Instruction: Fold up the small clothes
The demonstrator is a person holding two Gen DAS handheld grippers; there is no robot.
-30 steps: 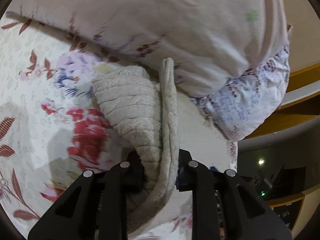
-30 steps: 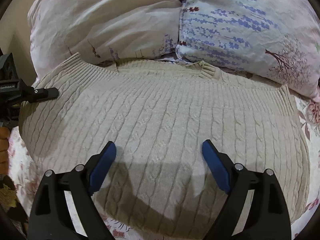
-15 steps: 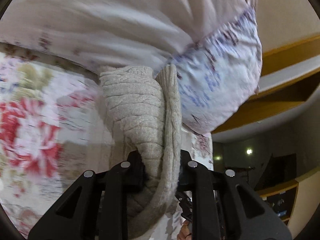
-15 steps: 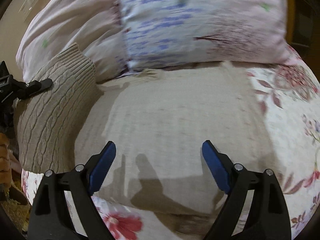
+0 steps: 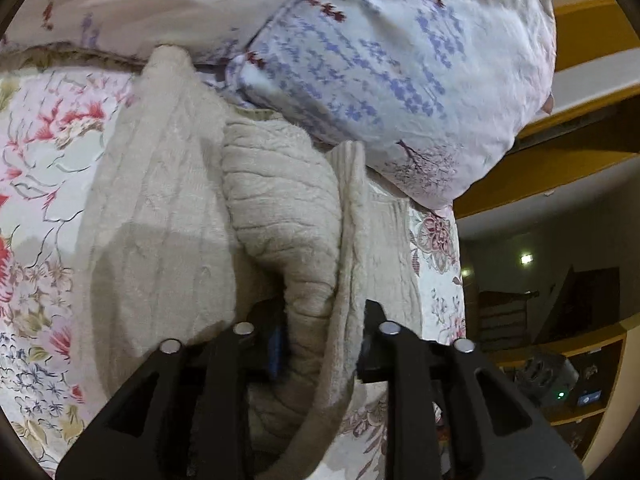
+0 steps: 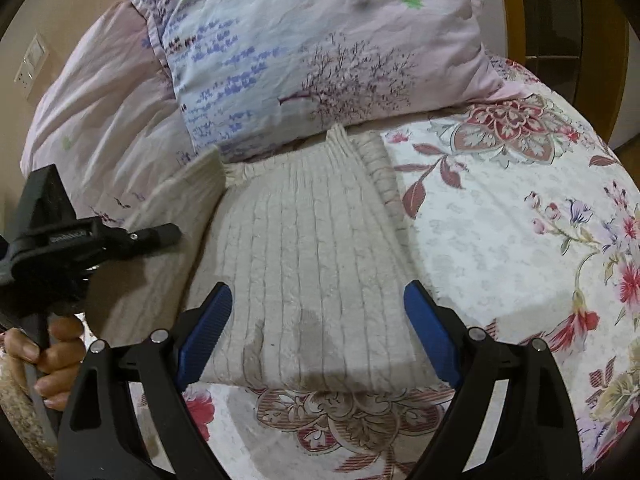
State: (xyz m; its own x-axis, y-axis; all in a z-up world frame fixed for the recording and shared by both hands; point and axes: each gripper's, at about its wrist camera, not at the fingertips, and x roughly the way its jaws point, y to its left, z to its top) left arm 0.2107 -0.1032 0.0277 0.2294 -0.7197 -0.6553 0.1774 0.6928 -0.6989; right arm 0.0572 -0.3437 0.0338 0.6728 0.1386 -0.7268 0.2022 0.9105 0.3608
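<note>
Beige cable-knit sweater [image 6: 304,264] lies folded, seemingly in thirds.

I saw the bed [image 6: 500,240] under a floral sheet. The beige knit sweater [image 6: 312,248] lay partly folded mid-bed, collar toward the head end, touching two pillows [image 6: 320,48] there.
</note>
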